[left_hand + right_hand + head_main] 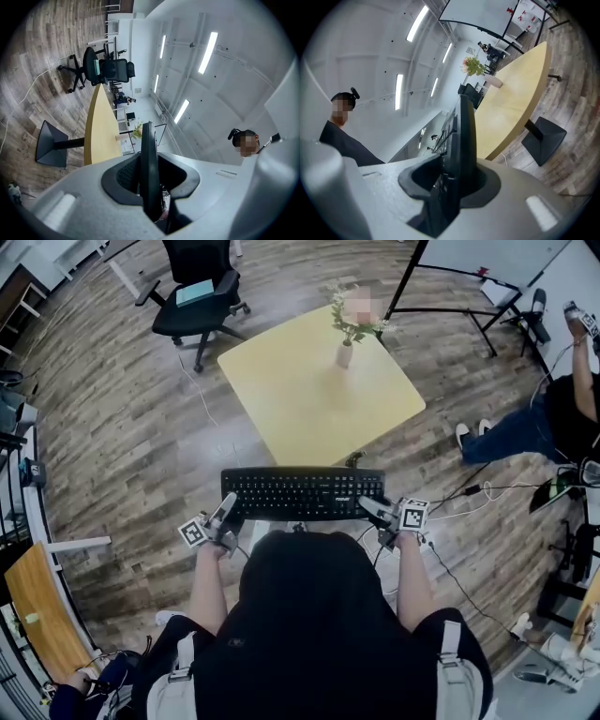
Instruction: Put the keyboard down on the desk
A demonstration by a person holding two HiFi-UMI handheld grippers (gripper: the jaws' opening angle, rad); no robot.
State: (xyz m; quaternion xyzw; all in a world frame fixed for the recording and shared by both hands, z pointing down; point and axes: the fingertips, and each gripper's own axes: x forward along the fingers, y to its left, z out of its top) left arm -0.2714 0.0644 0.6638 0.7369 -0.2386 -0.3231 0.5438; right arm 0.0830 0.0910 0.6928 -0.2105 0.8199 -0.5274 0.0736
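Desk (319, 390), yellow-topped, sits on wood flooring (122, 427). Office chair (199, 298) stands beyond the desk's far-left corner, apart from it. Keyboard (302, 493) hangs level just short of the desk's near edge, not resting on it. Left gripper (228, 506), jaws narrowed, pinches the keyboard's left end; right gripper (371, 508) pinches its right end likewise. Flower vase (345, 354) stands upright near the desk's far edge.

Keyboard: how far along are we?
Done: the keyboard is lifted, clamped at its ends by the left tool and right tool. In hand: it hangs just short of the yellow desk. Left: carry it over the desk, set it down, release.
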